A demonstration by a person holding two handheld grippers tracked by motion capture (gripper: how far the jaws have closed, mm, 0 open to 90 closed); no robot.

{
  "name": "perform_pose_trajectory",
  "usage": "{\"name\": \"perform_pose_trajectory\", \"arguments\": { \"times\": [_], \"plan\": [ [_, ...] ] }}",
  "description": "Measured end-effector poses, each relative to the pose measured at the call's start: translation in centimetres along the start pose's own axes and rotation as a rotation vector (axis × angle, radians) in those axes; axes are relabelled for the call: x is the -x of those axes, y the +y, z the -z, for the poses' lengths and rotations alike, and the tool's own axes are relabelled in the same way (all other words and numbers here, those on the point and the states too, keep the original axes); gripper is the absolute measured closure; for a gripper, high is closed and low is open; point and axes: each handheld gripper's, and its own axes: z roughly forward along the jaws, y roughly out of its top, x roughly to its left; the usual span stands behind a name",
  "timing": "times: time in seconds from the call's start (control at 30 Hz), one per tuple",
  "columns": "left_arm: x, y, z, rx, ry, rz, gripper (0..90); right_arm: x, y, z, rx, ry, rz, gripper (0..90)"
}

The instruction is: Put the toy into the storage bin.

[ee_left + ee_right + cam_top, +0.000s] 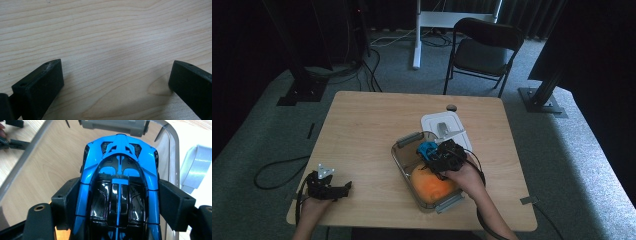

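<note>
A blue and black toy car [120, 170] sits between the two black jaws of my right gripper [117, 206], and the pads press on its sides. In the high view the car [428, 148] is at the far end of a clear plastic container [404, 141] with grey latches, with the right gripper [434, 156] over it. Whether the car touches the container's bottom I cannot tell. An orange object [434, 189] lies in the container's near half. My left gripper [343, 189] rests near the table's front left corner, open, with only bare wood between its jaws [117, 82].
The container's white lid [444, 127] lies on the table just behind it, also seen as the lid [197, 165] in the right gripper view. A small dark round object [451, 107] lies near the table's far edge. A folding chair [482, 50] stands beyond the table.
</note>
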Motion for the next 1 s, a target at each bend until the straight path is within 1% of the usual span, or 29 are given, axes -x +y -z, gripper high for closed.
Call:
{"name": "perform_pose_trajectory", "arguments": {
  "times": [0.1, 0.17, 0.2, 0.33, 0.43, 0.5, 0.57, 0.6, 0.7, 0.77, 0.83, 0.87, 0.9, 0.93, 1.0],
  "plan": [
    [0.0, 0.0, 0.0, 0.000, 0.000, 0.000, 0.2, 0.0, 0.1, -0.1, -0.018, 0.003, 0.003, 24.6],
    [0.0, 0.0, 0.0, 0.000, 0.000, 0.000, 0.2, 0.0, 0.1, -0.2, -0.020, 0.004, 0.006, 24.6],
    [0.0, 0.0, 0.0, 0.000, 0.000, 0.000, 0.2, 0.0, 0.1, -0.3, -0.034, 0.004, 0.008, 24.6],
    [0.0, 0.0, 0.0, 0.000, 0.000, 0.000, 0.2, -0.3, 0.3, -0.5, -0.054, 0.006, 0.021, 24.5],
    [0.0, 0.0, 0.0, 0.000, 0.000, 0.000, 0.2, -0.7, 0.4, -0.6, -0.064, -0.009, 0.035, 24.4],
    [0.0, 0.0, 0.0, 0.001, -0.002, -0.002, 0.2, -0.8, 0.4, -0.7, -0.066, -0.005, 0.032, 24.0],
    [0.0, 0.0, 0.0, 0.001, -0.003, -0.004, 0.3, -0.9, 0.4, -0.9, -0.081, 0.003, 0.035, 23.8],
    [0.0, 0.0, 0.0, 0.001, -0.003, -0.004, 0.3, -0.9, 0.4, -1.0, -0.089, -0.003, 0.037, 23.8],
    [0.0, 0.0, 0.0, 0.001, -0.003, -0.004, 0.2, -1.0, 0.5, -1.0, -0.097, 0.005, 0.041, 23.7],
    [0.0, 0.0, 0.0, 0.001, -0.003, -0.004, 0.2, -1.0, 0.5, -1.1, -0.107, 0.002, 0.046, 23.3],
    [0.0, 0.0, 0.0, 0.001, -0.003, -0.005, 0.2, -1.0, 0.5, -1.2, -0.108, 0.005, 0.043, 22.6],
    [0.0, 0.0, 0.0, 0.001, -0.003, -0.004, 0.2, -0.9, 0.5, -1.1, -0.098, 0.005, 0.037, 23.1],
    [0.0, 0.0, 0.0, 0.001, -0.003, -0.004, 0.2, -0.8, 0.6, -0.8, -0.083, 0.008, 0.028, 25.6],
    [0.0, 0.0, 0.0, 0.001, -0.003, -0.004, 0.2, -0.7, 0.6, -0.6, -0.069, 0.017, 0.019, 23.7],
    [0.0, 0.0, 0.0, 0.001, -0.003, -0.005, 0.2, -0.3, 0.5, -0.4, -0.060, 0.028, 0.003, 23.6]
  ]
}}
